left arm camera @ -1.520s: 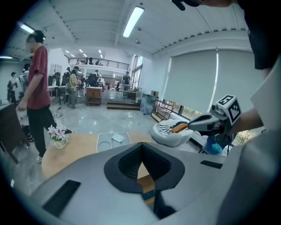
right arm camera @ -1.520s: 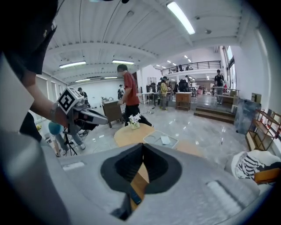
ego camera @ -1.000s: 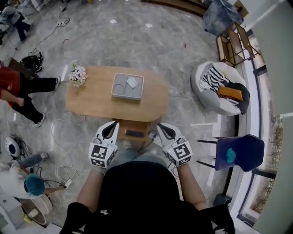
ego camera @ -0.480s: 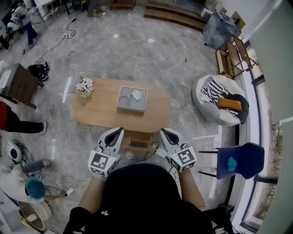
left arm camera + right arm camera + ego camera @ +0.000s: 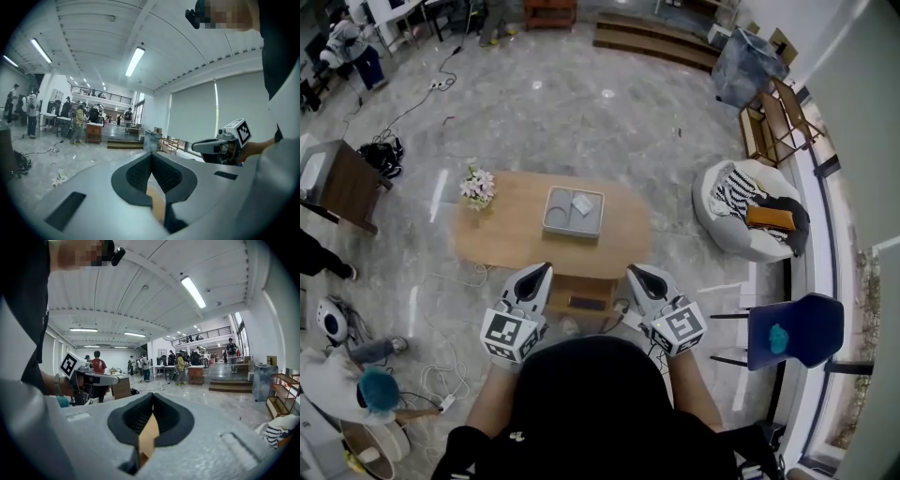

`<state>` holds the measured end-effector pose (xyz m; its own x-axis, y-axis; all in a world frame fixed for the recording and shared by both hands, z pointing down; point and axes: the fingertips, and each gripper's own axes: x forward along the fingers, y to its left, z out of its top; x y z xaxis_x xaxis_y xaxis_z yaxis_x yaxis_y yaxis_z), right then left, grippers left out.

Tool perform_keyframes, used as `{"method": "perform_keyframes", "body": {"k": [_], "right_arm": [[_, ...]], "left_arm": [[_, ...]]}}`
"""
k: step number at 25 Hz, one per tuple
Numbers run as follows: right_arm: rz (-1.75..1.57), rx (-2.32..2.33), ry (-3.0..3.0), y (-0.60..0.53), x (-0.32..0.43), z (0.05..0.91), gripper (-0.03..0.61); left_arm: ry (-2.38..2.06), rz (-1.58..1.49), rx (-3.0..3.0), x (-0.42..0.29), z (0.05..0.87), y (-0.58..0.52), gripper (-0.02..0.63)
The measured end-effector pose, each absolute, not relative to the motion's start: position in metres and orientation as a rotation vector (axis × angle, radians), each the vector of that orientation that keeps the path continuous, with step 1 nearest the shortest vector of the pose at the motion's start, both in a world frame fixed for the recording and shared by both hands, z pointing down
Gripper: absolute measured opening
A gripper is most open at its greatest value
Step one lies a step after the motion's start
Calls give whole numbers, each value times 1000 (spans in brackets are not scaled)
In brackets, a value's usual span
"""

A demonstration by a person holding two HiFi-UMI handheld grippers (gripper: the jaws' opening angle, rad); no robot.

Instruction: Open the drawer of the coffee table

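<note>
The oval wooden coffee table (image 5: 511,242) stands on the marble floor below me. Its drawer (image 5: 581,290) sticks out of the near edge, with a small dark thing (image 5: 581,303) lying in it. My left gripper (image 5: 541,270) and right gripper (image 5: 634,273) hover high over the drawer's two sides, apart from it, both shut and empty. In the left gripper view the shut jaws (image 5: 151,161) point out level across the hall, and the right gripper (image 5: 220,144) shows beside them. The right gripper view shows its own shut jaws (image 5: 152,401) and the left gripper (image 5: 91,378).
A grey tray (image 5: 554,222) and a small bunch of flowers (image 5: 478,186) sit on the tabletop. A beanbag (image 5: 724,214) and a blue chair (image 5: 806,326) are at the right. At the left there is a brown side table (image 5: 342,183), with floor cables (image 5: 450,361) and a crouching person (image 5: 352,384).
Both grippers have risen together with the head view, so the table and open drawer look smaller and farther below. The person in red at the left has left the view.
</note>
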<state>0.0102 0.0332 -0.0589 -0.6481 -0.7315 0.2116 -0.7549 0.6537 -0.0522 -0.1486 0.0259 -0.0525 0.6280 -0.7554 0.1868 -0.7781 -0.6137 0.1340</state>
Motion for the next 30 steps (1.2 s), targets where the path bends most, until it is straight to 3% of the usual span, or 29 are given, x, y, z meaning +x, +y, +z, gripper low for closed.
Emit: {"method": "perform_keyframes", "body": {"k": [30], "right_arm": [[222,1276,-2640,23,0,-47,-2]], "left_arm": [[-1217,190,2629,-163,-36,10,15]]}}
